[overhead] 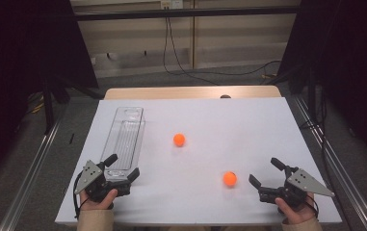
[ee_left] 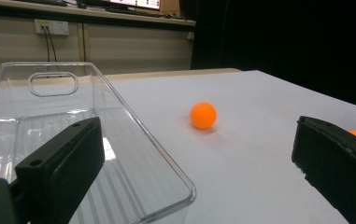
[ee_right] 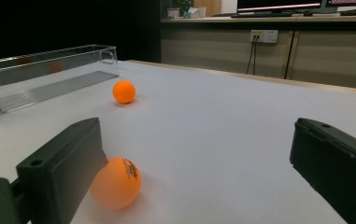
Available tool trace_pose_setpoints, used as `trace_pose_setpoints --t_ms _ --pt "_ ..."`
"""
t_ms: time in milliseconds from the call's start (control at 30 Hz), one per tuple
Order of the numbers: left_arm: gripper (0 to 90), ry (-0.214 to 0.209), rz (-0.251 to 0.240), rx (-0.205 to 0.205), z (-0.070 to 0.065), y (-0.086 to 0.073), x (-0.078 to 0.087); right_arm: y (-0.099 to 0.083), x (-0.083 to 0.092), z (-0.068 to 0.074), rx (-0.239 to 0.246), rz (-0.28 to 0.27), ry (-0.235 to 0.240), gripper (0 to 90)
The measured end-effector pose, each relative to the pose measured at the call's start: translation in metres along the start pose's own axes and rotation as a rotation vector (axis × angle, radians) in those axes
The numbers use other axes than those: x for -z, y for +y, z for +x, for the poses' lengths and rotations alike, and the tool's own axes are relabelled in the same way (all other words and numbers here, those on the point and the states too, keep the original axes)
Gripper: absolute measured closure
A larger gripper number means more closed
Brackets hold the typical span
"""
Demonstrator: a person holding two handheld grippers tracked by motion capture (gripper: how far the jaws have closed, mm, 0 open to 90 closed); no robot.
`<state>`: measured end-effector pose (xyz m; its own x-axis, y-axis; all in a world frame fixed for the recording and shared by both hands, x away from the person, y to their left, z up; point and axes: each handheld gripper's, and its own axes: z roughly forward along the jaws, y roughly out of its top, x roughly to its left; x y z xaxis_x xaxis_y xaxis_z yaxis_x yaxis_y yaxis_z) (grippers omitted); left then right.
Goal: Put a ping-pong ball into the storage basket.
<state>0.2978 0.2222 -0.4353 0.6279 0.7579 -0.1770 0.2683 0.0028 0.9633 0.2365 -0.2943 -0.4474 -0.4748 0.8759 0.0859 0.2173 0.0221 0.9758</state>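
White worktop [overhead: 205, 159] under a fixed overhead camera, dark curtains at both sides, wall sockets and cables beyond the far edge. Nearest the person: left claw [overhead: 122, 167] at the near left, jaws wide apart and empty, straddling the near end of the clear plastic tray [overhead: 125, 139]; one jaw over the tray's interior, the other outside its rim, no contact discernible. Right claw [overhead: 266, 173] at the near right, jaws likewise spread and holding nothing, aimed at the near orange ball [overhead: 229, 178]; in the right gripper view, that ball [ee_right: 117, 183] resting on the worktop just beside the left-hand jaw, contact impossible to tell. Farther off: second orange ball [overhead: 179, 140] near mid-worktop, just right of the tray and well apart from both claws. Tray empty, lying lengthwise away from the person, handle cut-out [ee_left: 53, 84] at the far end. Step in hand, by judgement: approach to the near ball, grasp not yet made. Next move, probably: centring the ball between the right jaws, closing gently against rolling, then carrying to the tray.
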Motion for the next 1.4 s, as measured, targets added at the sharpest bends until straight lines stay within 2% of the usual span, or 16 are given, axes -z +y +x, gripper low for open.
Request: trace_pose_setpoints --t_ms 300,433,700,733,1233,1400 --pt "2.3 -0.016 0.003 0.002 -0.003 0.001 -0.003 0.0 0.001 0.0 0.007 -0.002 0.003 2.2" --pt "1.8 -0.033 0.005 0.009 -0.005 0.002 -0.006 0.001 0.002 -0.001 0.006 -0.007 0.0 2.3" --pt "1.5 -0.069 0.016 -0.006 -0.012 0.004 -0.013 0.001 0.003 -0.002 0.001 -0.009 -0.003 2.4" --pt "1.5 -0.075 0.014 0.005 -0.014 0.004 -0.014 0.001 0.003 -0.001 0.0 -0.008 -0.003 2.4" --pt "1.5 -0.115 0.029 -0.002 -0.025 0.007 -0.025 0.001 0.003 -0.002 0.008 -0.011 -0.002 2.7" --pt "1.5 -0.132 0.042 -0.017 -0.03 0.008 -0.031 0.001 0.003 -0.002 0.007 -0.011 -0.001 2.7"
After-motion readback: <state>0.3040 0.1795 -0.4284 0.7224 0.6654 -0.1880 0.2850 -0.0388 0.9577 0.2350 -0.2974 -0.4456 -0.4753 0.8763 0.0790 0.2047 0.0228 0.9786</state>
